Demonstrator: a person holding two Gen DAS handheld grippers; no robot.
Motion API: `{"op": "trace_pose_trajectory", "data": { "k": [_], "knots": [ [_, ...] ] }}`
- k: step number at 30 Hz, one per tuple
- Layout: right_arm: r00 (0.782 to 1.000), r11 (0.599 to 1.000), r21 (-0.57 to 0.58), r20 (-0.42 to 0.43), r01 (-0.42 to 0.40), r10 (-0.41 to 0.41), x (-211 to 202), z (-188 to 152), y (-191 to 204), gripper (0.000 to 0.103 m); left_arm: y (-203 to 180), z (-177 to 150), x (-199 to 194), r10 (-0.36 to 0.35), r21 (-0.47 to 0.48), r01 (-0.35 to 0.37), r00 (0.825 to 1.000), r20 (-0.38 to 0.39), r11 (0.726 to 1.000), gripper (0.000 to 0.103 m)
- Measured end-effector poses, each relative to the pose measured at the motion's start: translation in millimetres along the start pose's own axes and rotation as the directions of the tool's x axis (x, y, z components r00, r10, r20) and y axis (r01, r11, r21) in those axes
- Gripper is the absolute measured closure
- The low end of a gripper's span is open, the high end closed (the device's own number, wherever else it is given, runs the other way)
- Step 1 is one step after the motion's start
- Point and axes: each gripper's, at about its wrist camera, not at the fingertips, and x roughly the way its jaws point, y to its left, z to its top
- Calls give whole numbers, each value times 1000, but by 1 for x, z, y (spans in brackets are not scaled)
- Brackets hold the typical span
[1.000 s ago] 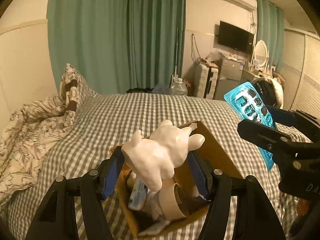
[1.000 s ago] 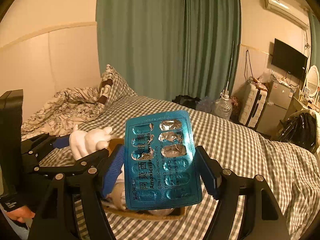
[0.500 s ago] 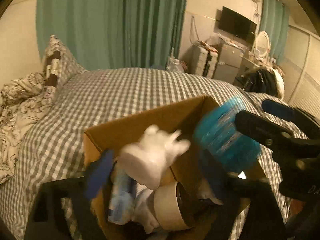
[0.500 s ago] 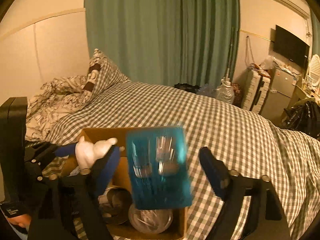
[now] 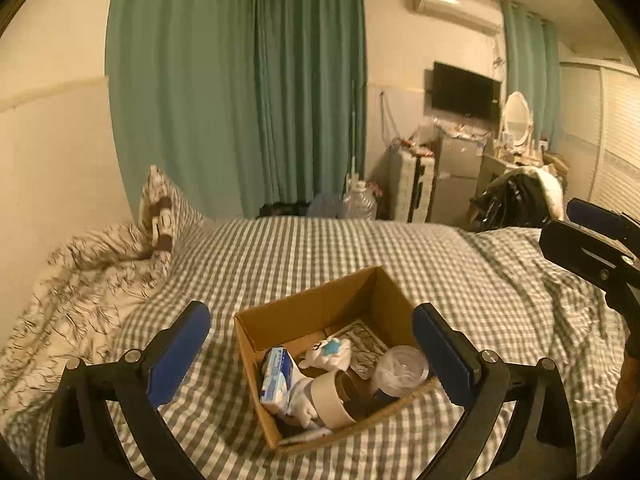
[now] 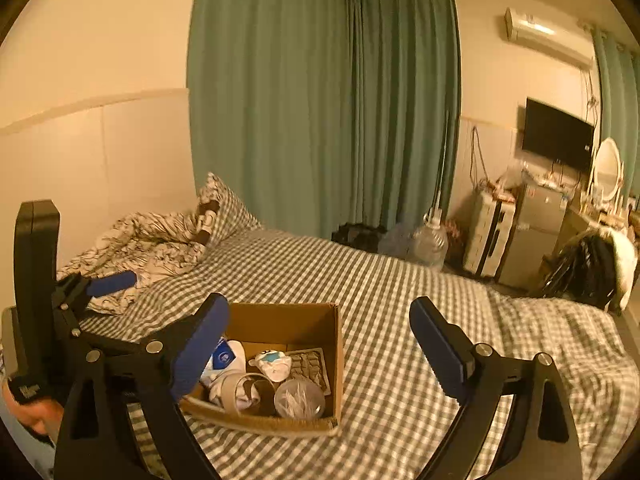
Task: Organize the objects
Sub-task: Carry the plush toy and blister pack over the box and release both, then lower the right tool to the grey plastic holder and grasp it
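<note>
1. The left gripper point(image 5: 310, 354) is hanging released, its jaws having just been opening with nothing between them.
2. The right gripper point(image 6: 318, 344) is likewise spreading, empty.
3. The cardboard box point(image 5: 308, 312) is sitting on the checked bed point(image 5: 320, 248), holding the white toy point(image 5: 330, 354) and the pill sheet point(image 5: 366, 346).

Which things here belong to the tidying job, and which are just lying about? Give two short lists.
Part of the job:
box
white toy
blister pack
tape roll
clear tub
tissue pack
left claw, open
right claw, open

Just lying about:
pillow
duvet
water jug
suitcase
TV
mirror
</note>
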Motion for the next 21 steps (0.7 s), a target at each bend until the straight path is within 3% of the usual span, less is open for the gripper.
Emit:
{"op": "trace_pose_trajectory", "data": {
  "k": [6,10,12,15,21],
  "knots": [
    [998,1000,-4,61,15,-15,-63,-6,8,9,-3,-9,-55,6,49,-8,1000,23,999,0],
    [998,1000,-15,62,1,0,-87,-19,18,8,-2,-26,-76,27,55,-28,1000,14,998,0],
    [998,1000,-17,60,-3,4,-94,-31,26,8,1,-40,-81,5,38,-5,1000,-4,999,0],
    [999,1000,-19,44,-4,5,-95,-51,36,8,7,-63,-80,-13,16,14,999,-39,1000,0],
    [998,999,-13,-61,-30,29,-58,-114,56,8,25,-125,-59,93,-8,-95,989,-111,995,0]
  ]
}}
